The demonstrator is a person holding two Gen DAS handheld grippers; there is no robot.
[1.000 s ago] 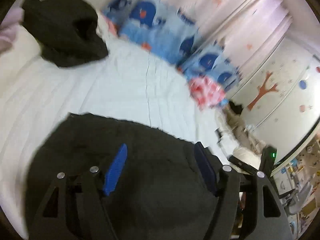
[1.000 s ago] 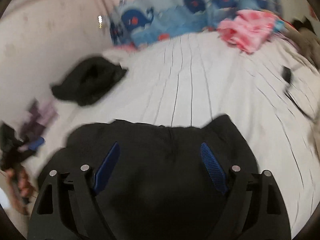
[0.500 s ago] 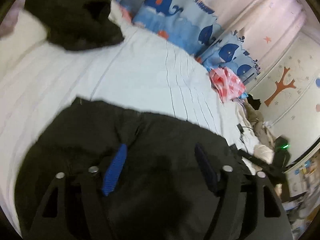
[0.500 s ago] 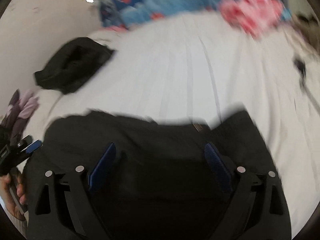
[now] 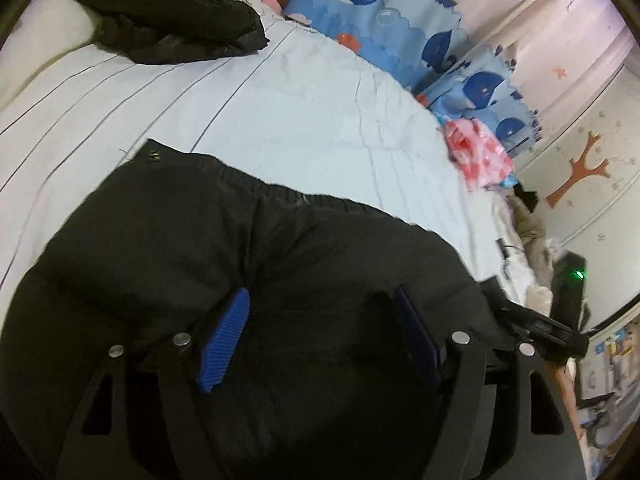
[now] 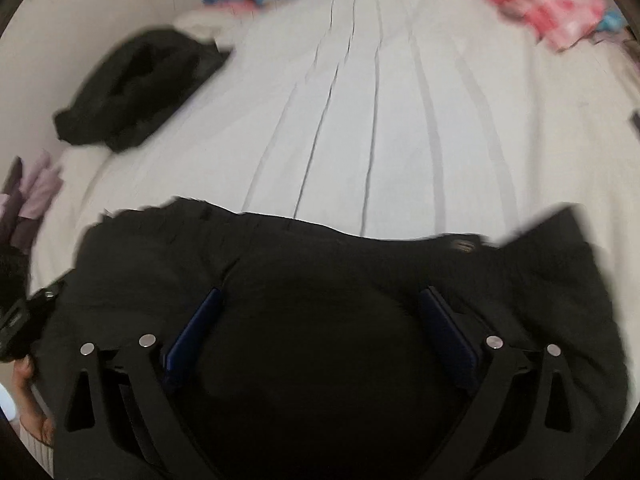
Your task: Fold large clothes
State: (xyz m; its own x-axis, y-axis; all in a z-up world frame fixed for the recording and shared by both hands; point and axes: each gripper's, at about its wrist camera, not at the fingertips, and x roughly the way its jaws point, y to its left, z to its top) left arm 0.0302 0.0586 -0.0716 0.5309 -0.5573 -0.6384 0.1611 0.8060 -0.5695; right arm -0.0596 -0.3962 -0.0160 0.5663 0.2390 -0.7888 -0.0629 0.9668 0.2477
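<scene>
A large black garment (image 5: 248,248) with an elastic waistband lies on the white striped bed sheet (image 5: 280,112). My left gripper (image 5: 322,296) hovers low over it with its blue pads (image 5: 224,340) apart, and dark cloth bulges up between them without being pinched. In the right wrist view the same garment (image 6: 360,280) fills the lower half. My right gripper (image 6: 322,292) stands over its middle, jaws opening wide, the pads clear of the cloth beneath. The right gripper's body (image 5: 536,328) shows at the garment's right edge.
A crumpled black jacket (image 5: 160,12) (image 6: 136,88) lies at the bed's far left. Blue whale pillows (image 5: 360,8) and a pink cloth (image 5: 476,152) (image 6: 548,12) line the far side. Purple clothes (image 6: 36,192) and a hand (image 6: 28,380) sit at the left edge.
Both grippers have sunk closer to the black garment, which now fills more of each view. The right jaws have spread wider. The left jaws look about the same.
</scene>
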